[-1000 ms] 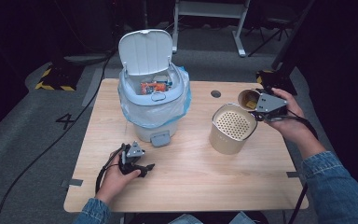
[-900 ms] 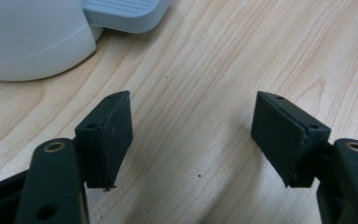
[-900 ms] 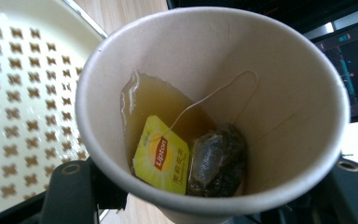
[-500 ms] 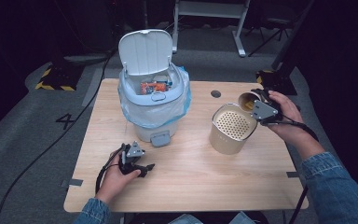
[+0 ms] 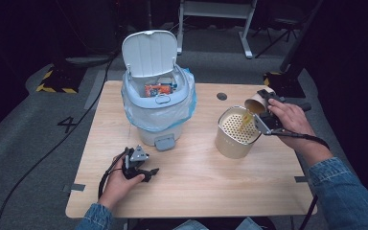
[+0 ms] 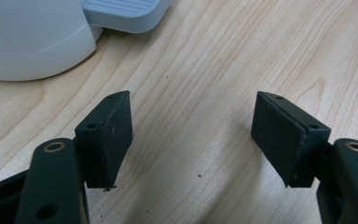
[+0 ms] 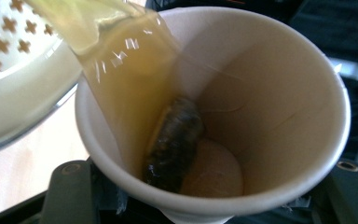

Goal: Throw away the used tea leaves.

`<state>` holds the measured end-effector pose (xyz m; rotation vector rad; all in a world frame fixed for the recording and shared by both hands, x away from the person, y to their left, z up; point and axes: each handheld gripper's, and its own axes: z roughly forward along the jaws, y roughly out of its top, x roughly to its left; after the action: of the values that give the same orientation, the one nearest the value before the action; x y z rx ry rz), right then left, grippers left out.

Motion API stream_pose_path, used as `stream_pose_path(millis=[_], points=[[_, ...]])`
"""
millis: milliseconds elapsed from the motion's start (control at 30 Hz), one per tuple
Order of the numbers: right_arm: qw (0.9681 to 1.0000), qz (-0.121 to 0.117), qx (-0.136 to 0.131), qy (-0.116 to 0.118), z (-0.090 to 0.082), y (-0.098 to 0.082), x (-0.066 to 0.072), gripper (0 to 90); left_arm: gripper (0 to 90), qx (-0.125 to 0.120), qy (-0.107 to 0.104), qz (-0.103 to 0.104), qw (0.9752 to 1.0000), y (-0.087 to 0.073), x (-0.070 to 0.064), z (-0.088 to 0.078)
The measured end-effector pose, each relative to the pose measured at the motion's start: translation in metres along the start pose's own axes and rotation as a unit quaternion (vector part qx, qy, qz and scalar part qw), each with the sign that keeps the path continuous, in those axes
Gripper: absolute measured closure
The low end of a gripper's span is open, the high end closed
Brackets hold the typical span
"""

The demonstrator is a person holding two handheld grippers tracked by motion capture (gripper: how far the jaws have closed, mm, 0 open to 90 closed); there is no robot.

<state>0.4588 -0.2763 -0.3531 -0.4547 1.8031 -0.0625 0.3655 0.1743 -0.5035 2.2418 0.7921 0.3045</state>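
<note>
The right gripper (image 5: 264, 111) is clamping a paper cup (image 5: 259, 100) and tipping it over the strainer (image 5: 238, 132), a pale perforated can standing on the table (image 5: 196, 187) to the right of the bin (image 5: 159, 103). Amber tea (image 7: 121, 70) is running over the cup's lip and falling into the strainer's near-right part. A dark tea bag (image 7: 173, 142) is lying low on the cup's inner wall, just behind the stream.

The stream is leaving the lip close to the strainer's right rim. If the cup is tilting faster than the hand is correcting, the liquid will likely overshoot the rim and wet the table on the side away from the bin. The tea bag looks ready to slide; if it comes down with the flow it may drop suddenly, splash, or block the lip and send tea sideways. The cup is thin paper, so a harder squeeze could buckle the wall and bend the spout.

The left gripper (image 5: 139, 165) is resting on the table in front of the bin, its jaws standing wide with nothing between them, near the bin's pedal (image 6: 126, 14). A nudge there would shift the bin, though that seems a small risk.
</note>
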Motion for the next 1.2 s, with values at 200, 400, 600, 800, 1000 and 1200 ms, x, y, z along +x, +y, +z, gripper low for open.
stream_pose_path(millis=[200, 400, 600, 800, 1000, 1200], points=[[0.9954, -0.084, 0.016, -0.043, -0.003, 0.009, 0.003, 34.5, 29.4, 0.0, 0.0, 0.0, 1.0, 0.0, 0.0, 0.0], [0.9822, -0.169, 0.03, -0.077, -0.005, 0.019, 0.007, 34.4, 29.4, 0.0, 0.0, 0.0, 1.0, 0.0, 0.0, 0.0], [0.9615, -0.243, 0.047, -0.12, -0.008, 0.025, 0.013, 34.2, 29.4, 0.0, 0.0, 0.0, 1.0, 0.0, 0.0, 0.0], [0.9364, -0.311, 0.058, -0.152, -0.01, 0.033, 0.013, 34.2, 29.5, 0.0, 0.001, -0.001, 1.0, 0.0, 0.0, 0.0], [0.9371, -0.306, 0.054, -0.158, -0.01, 0.035, 0.009, 34.0, 29.4, 0.0, 0.001, -0.001, 1.0, 0.0, 0.0, 0.0], [0.9711, -0.203, 0.015, -0.125, -0.01, 0.03, 0.004, 33.4, 29.4, 0.0, 0.001, -0.002, 1.0, 0.0, 0.0, 0.0]])
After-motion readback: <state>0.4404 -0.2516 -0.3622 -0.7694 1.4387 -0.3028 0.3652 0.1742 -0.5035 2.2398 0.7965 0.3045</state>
